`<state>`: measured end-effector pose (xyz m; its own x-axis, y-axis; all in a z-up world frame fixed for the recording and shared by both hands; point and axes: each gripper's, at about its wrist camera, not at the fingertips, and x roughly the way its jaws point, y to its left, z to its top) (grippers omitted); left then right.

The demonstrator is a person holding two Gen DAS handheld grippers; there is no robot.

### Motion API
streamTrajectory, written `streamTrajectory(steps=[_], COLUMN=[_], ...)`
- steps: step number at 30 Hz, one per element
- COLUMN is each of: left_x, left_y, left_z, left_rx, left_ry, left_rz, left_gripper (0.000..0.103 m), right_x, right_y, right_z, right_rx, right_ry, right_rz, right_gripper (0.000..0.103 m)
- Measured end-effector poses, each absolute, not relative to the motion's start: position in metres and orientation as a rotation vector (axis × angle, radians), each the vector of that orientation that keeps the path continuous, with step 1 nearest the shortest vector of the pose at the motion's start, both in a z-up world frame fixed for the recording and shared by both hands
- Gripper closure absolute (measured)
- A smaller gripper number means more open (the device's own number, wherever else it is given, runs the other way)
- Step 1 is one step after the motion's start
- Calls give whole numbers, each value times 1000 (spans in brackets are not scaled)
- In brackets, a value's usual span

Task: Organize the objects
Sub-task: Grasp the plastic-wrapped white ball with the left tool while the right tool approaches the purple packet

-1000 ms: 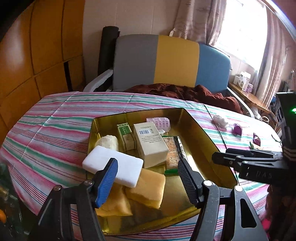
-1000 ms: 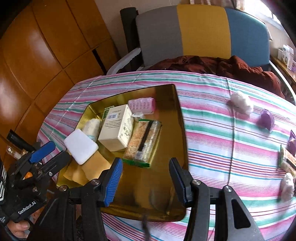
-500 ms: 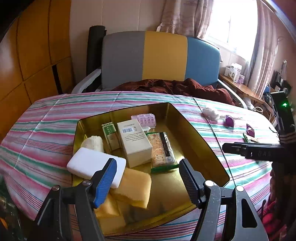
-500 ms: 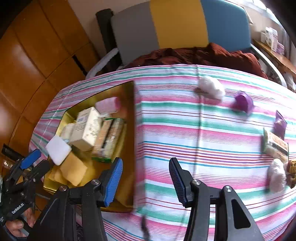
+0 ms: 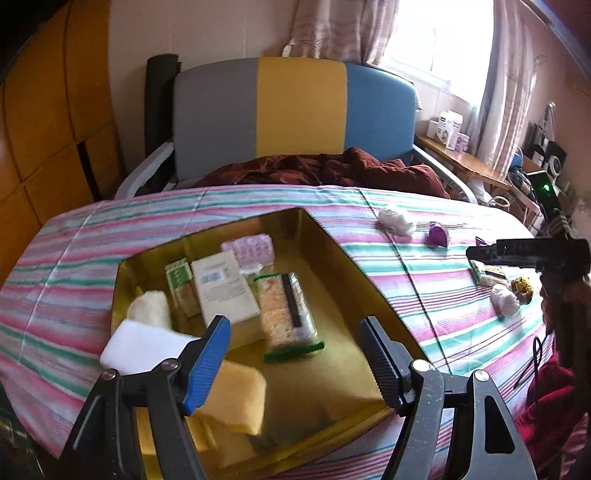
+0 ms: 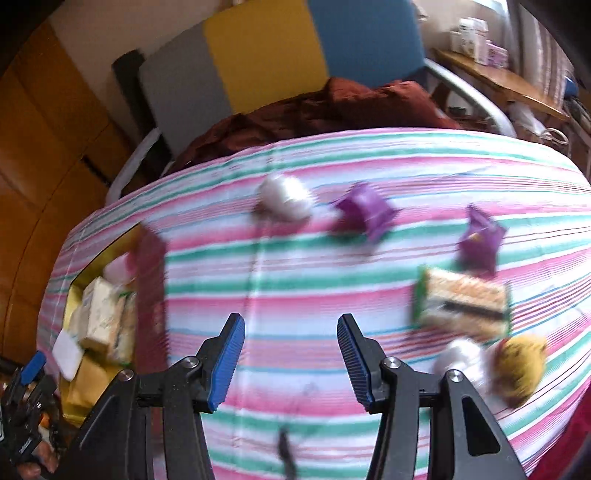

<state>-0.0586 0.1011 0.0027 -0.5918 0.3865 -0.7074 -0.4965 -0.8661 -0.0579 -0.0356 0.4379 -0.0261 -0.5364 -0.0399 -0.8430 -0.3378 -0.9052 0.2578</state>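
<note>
While both grippers carried nothing, the left gripper [image 5: 295,350], jaws opening, hung at lower centre over the gold tray [image 5: 343,258] of sorted goods; the right gripper [image 6: 291,354] stood open over striped counter [image 6: 295,280], judged between picks. Next came a reach to the snack pack [image 6: 463,302] at right, purple packets [image 6: 364,212] beyond. No lettering was legible

Bkgd only. Chair [image 5: 299,110] behind table: backrest w/ grey, yellow, blue panels. Dark red cloth [image 5: 332,171] bunched on seat. Orange-brown wood wall panels [image 5: 48,110] at left. Window [image 5: 439,33] upper right w/ patterned curtains [image 5: 506,92]. Wooden side shelf [image 5: 465,162] below window carries small white boxes [image 5: 447,127].
</note>
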Motion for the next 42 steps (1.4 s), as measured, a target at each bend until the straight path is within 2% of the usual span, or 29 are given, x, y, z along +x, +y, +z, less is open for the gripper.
streamTrajectory(steps=[5, 9, 18, 24, 31, 35, 42], left_x=[-64, -77, -121, -169, -219, -240, -262], left_y=[133, 164, 253, 310, 351, 368, 393], left_z=[15, 22, 18, -6, -52, -72, -94], left_rx=[-987, -997, -1099, -1248, -1463, -1543, -1602], left_ry=[241, 230, 176, 79, -81, -168, -210], left_rz=[2378, 2316, 2182, 2113, 2052, 2027, 2061], left_gripper=[28, 28, 28, 30, 36, 37, 36], right_x=[-36, -30, -28, -28, -27, -28, -27], right_y=[476, 493, 489, 487, 489, 489, 491], right_z=[-33, -45, -44, -44, -41, -42, -44], right_rx=[-1330, -1298, -1302, -1317, -1312, -1320, -1324], right_ry=[562, 646, 673, 676, 697, 706, 728], right_rz=[2501, 2502, 2548, 2550, 2554, 2550, 2541], right_gripper=[50, 50, 50, 50, 50, 50, 50])
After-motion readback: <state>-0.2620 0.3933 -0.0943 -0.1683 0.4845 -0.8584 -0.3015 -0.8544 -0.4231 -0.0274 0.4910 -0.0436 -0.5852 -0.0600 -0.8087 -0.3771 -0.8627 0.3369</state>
